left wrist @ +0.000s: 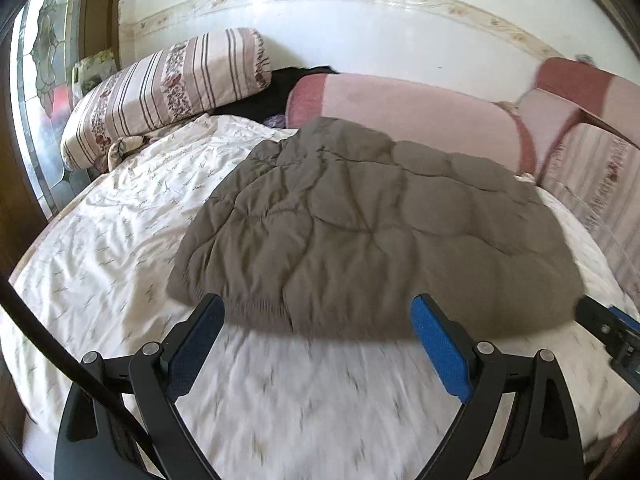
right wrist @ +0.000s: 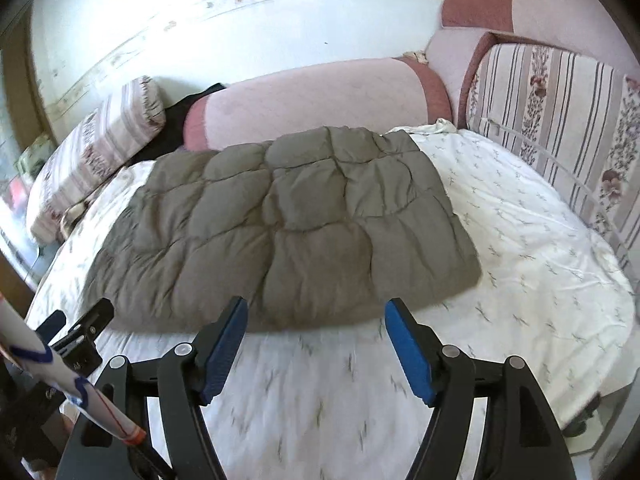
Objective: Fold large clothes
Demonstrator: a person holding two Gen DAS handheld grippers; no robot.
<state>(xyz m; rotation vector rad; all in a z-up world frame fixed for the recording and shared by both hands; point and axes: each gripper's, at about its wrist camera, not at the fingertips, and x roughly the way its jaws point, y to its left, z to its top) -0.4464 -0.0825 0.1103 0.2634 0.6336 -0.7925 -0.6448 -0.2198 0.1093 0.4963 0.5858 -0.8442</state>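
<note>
Both tools point downward over the bed [left wrist: 100, 248]: the left tool [left wrist: 318, 312] and the right tool [right wrist: 316, 312] have their jaws wide apart and hold nothing. Just beyond them the folded grey quilted jacket [right wrist: 280, 224] lies flat on the white sheet. Behind it, striped pillows [left wrist: 160, 92] and pink cushions [right wrist: 320, 100] lean along the wall.

The left claw [left wrist: 316, 312] is hanging above the white sheet of the bed [left wrist: 100, 240] with jaws wide apart and nothing between them. Just ahead, a folded grey-brown quilted jacket [left wrist: 360, 224] is lying flat, near pink cushions [left wrist: 400, 104].
</note>
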